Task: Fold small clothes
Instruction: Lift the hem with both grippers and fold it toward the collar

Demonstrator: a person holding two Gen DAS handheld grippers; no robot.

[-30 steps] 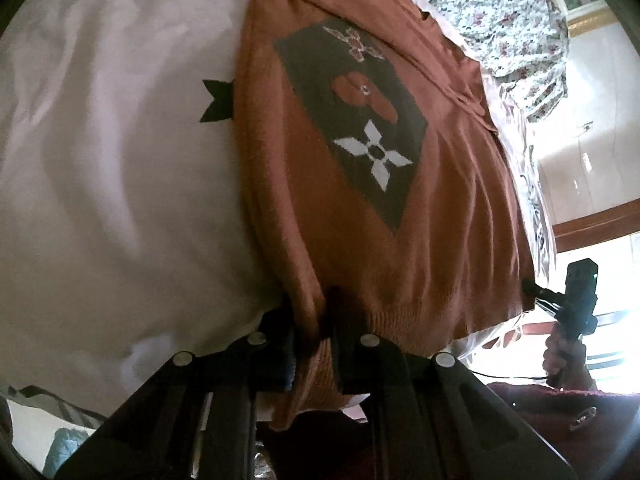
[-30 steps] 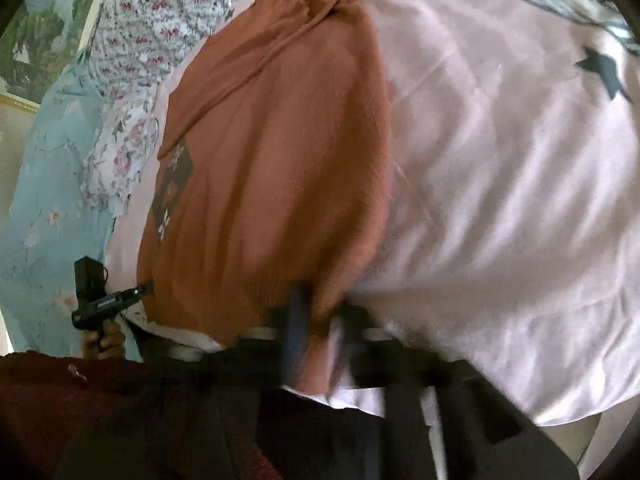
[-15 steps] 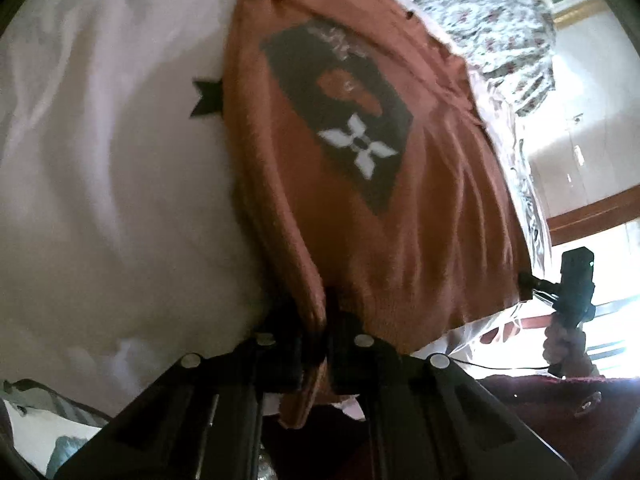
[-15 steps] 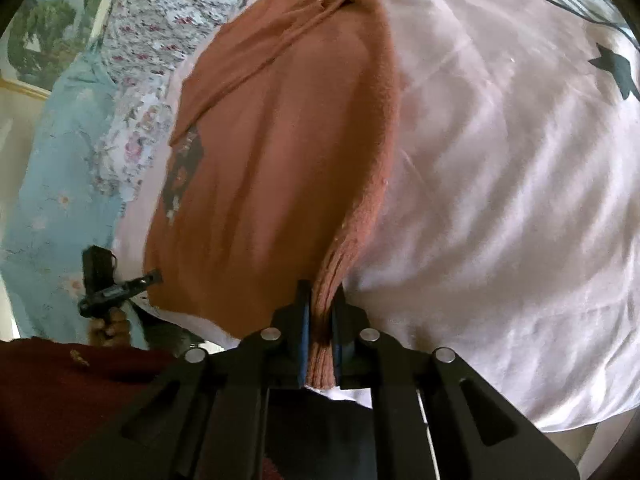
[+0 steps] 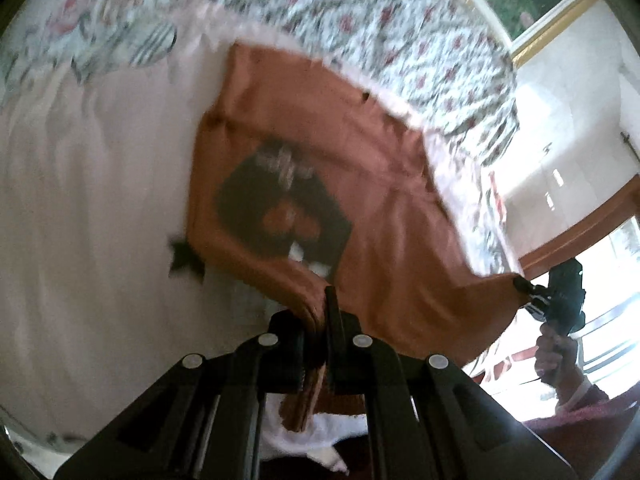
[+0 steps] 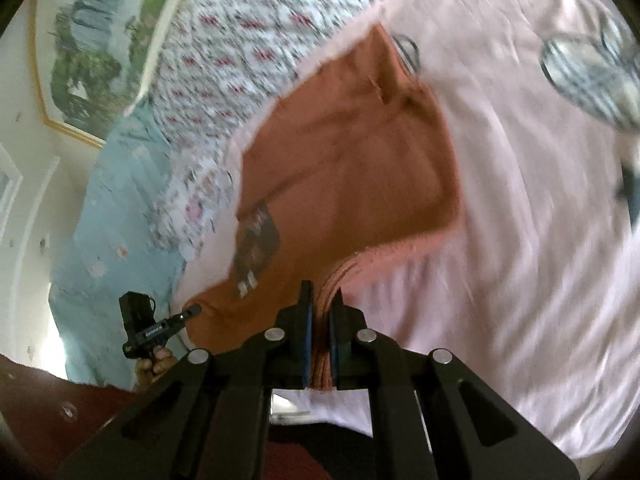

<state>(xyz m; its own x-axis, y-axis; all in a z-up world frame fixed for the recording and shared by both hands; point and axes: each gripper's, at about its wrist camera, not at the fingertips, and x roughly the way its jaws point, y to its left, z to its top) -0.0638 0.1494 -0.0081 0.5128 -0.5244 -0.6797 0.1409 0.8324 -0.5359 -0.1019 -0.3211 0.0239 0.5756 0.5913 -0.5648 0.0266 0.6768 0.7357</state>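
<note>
The rust-orange sweater (image 5: 384,216) lies on the pink bed sheet (image 5: 88,200), its collar end toward the floral bedding (image 5: 360,20) at the far side and its hem end nearest the person. At the left hem corner, the left gripper (image 5: 318,312) has its fingers closed narrow on a bunched fold of the knit, with a strip of fabric hanging below them. The dark printed patch (image 5: 280,216) sits directly ahead of this gripper, and the lifted hem rises off the sheet and partly curls over the patch. Across the hem, the right gripper (image 6: 320,312) has its fingers closed narrow on the opposite corner, the ribbed edge (image 6: 320,356) visible between them. The hem therefore spans between the two grippers, raised and roughly level, while the upper body of the sweater lies flat on the sheet. The long axis of the garment runs straight away from both sets of fingers, hem to collar. The coming move likely depends on this alignment: both grippers are equally placed on the hem, so an even forward carry would lay the hem onto the collar end.
</note>
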